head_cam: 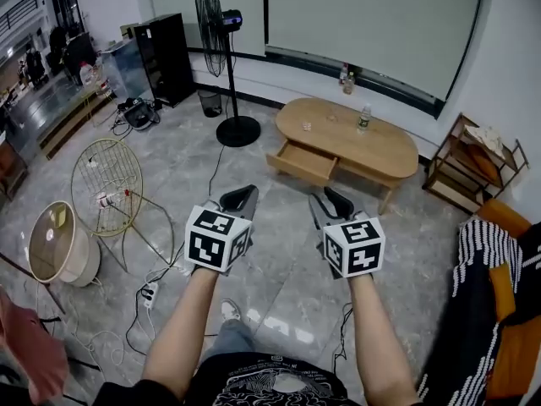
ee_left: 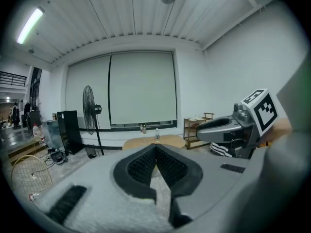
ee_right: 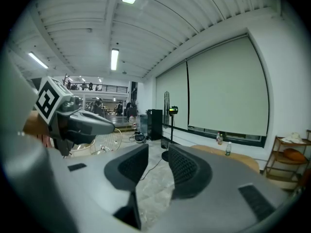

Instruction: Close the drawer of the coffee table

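An oval wooden coffee table [head_cam: 372, 146] stands across the room by the far wall. Its drawer [head_cam: 304, 161] is pulled out toward me on the table's left part. Both grippers hover side by side in mid-air, well short of the table. My left gripper [head_cam: 244, 192] has its jaws meeting at the tips [ee_left: 156, 147], with nothing between them. My right gripper [head_cam: 326, 195] holds its jaws slightly apart [ee_right: 158, 160], and only floor shows through the gap. The table top [ee_left: 153, 141] shows beyond the left jaws and again at the right [ee_right: 245, 160] of the right gripper view.
A water bottle [head_cam: 364, 118] and small items stand on the table. A standing fan [head_cam: 224, 57] and a black cabinet [head_cam: 166, 57] are at the back left. A wire frame [head_cam: 106, 176], a round drum [head_cam: 55, 244] and floor cables [head_cam: 150, 293] lie left. A wooden shelf [head_cam: 473, 163] and sofa [head_cam: 507, 311] are right.
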The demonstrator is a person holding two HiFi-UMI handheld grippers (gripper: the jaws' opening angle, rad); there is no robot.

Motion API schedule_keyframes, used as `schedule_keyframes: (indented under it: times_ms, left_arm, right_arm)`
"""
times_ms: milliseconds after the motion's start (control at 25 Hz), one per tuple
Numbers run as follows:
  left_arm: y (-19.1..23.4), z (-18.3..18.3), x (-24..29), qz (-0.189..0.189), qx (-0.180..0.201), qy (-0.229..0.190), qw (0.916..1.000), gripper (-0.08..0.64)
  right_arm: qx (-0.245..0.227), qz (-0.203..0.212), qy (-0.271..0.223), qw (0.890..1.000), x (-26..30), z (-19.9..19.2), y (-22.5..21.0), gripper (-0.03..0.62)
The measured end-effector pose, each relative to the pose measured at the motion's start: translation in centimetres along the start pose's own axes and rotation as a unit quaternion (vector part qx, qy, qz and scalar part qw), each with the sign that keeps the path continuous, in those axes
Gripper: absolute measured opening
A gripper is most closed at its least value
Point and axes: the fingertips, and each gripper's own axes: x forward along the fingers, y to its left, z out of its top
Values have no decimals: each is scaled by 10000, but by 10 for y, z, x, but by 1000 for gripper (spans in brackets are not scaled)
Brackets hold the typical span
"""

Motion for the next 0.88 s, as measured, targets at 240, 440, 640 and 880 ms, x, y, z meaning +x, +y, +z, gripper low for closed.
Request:
schedule_keyframes:
  times_ms: [240,440,640,880]
  left_arm:
    - [59,8,42,-362,18,60,9993,0]
    - [113,21,74,-734,92,144,9972,0]
    - [158,26,103,-1032,149,199,9944,0]
    - [205,32,124,-1235,186,207,9920,0]
  right_arm:
    - [219,-381,83,9990,60,17,-9,198]
    - [512,-804,142,9953,109,34,-15,243]
    - [662,-1185,147,9906,152,46,-20,310]
    - [734,-1415,195,9870,197,59,-17,318]
